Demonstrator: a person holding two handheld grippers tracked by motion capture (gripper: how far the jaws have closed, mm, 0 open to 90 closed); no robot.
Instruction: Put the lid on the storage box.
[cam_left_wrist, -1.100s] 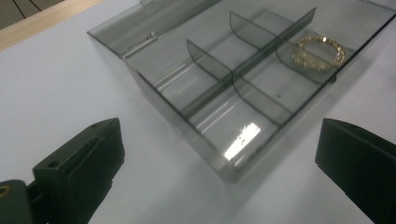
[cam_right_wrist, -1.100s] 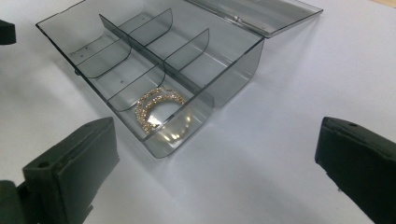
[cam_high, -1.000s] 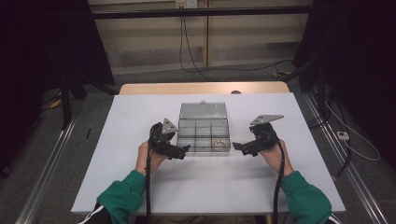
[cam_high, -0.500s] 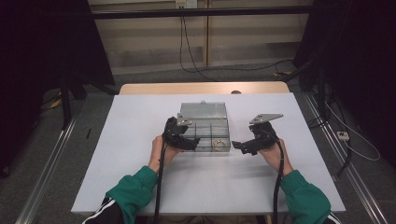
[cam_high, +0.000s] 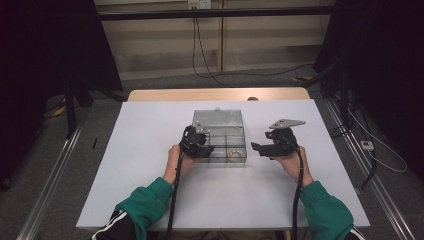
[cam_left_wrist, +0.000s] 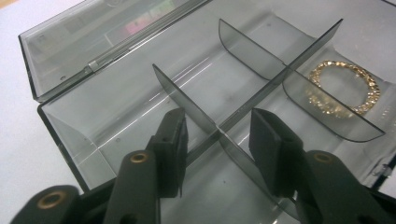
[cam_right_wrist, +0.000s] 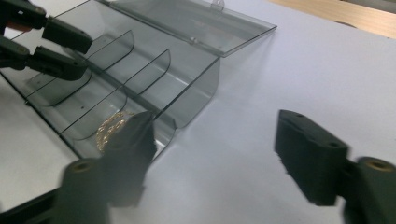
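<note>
One smoky transparent plastic compartment box (cam_high: 220, 137) sits open near the middle of the white bench (cam_high: 150, 150), its clear lid (cam_high: 218, 118) folded back flat on the far side. Inside it I count one long lengthwise divider and two curved cross dividers (cam_left_wrist: 252, 46), which make six compartments. One gold beaded bracelet (cam_left_wrist: 348, 88) lies in the corner compartment at the box's near right, closest to the right gripper.

The left gripper (cam_left_wrist: 217, 140) hangs over the near left part of the box, its fingers (cam_left_wrist: 173, 140) half spread and astride the thin smoked divider panel (cam_left_wrist: 196, 109). They have just been closing, but the pads do not yet press on the panel. The right gripper (cam_right_wrist: 224, 149) waits just beside the box's right wall, its fingers (cam_right_wrist: 310, 158) apart with nothing but bare bench between them; these too have just been narrowing.

The main risk, as I judge it, is the light box itself: a pinch on the divider followed by a lift could drag or tip the whole box, since nothing steadies it, and jolt the bracelet out of its compartment. A skewed pinch could also bend or crack the thin panel, or slip off its smooth faces.
</note>
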